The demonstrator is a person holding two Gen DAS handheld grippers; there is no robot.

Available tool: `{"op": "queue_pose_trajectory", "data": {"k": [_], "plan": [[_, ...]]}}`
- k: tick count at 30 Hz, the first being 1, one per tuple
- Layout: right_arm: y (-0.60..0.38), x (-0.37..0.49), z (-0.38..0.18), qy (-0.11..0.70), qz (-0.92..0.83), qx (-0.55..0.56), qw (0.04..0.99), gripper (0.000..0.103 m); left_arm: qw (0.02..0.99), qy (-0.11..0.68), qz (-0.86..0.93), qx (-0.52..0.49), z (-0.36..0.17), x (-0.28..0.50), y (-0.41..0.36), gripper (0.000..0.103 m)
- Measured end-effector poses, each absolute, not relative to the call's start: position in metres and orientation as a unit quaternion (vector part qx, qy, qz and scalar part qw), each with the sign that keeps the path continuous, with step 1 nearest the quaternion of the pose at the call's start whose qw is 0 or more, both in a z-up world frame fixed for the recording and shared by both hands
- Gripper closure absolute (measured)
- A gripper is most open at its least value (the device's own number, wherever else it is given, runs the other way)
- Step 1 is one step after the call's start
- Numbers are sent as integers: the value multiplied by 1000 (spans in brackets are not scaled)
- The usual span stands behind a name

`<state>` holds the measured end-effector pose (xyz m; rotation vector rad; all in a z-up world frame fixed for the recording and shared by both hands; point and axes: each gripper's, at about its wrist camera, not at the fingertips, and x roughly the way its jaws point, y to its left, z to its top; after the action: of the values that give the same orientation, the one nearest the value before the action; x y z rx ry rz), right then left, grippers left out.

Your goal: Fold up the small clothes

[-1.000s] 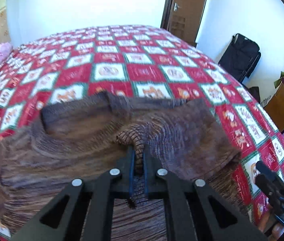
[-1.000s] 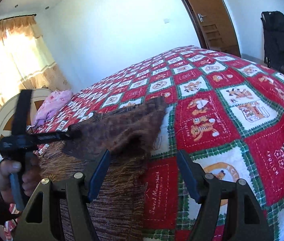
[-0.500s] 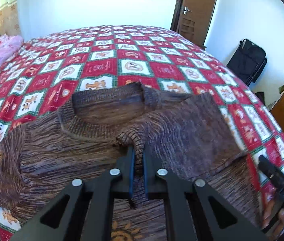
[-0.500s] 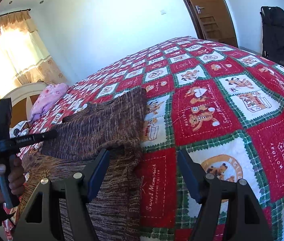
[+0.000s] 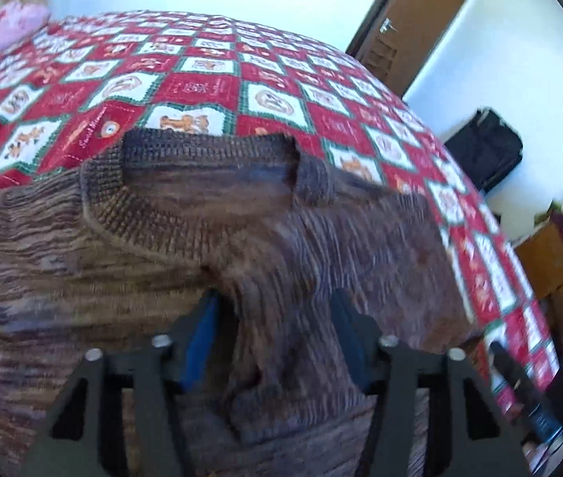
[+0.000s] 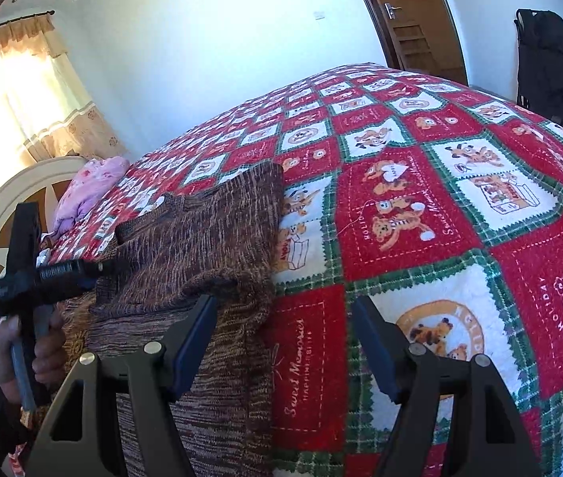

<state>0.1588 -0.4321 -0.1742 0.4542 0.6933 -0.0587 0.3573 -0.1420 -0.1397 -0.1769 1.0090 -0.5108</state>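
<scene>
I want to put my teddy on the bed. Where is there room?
The quilt is bare beyond the brown sweater, all the way toward the door, and to the right tool's right. It's crowded at the near left, where the sweater lies, and by the pink cloth at the headboard.

The red patchwork quilt (image 6: 420, 214) lies bare and open to the right of the brown sweater (image 6: 202, 238). On the sweater's left side, the person's hand (image 6: 31, 349) with its gripper blocks passage.
</scene>
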Motion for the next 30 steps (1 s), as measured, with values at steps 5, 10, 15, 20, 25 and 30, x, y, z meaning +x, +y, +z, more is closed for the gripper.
{"op": "queue_pose_trajectory", "data": {"k": [5,10,15,20,25,30], "plan": [[-435,159,-176,339,-30,227,912,31,869,429,-241,-60,-125,354,-145,83],[-435,160,-178,342,-29,228,911,31,907,383,-174,10,-119,352,-143,72],[-436,160,-178,340,-31,230,911,31,901,401,-152,71,-128,343,-146,72],[-422,168,-163,355,-45,175,917,31,894,412,-114,131,-141,325,-150,61],[-394,197,-127,345,17,139,928,31,898,406,-91,144,-144,320,-143,47],[-371,252,-155,422,56,131,895,31,897,418,-90,114,-146,328,-128,41]]}}
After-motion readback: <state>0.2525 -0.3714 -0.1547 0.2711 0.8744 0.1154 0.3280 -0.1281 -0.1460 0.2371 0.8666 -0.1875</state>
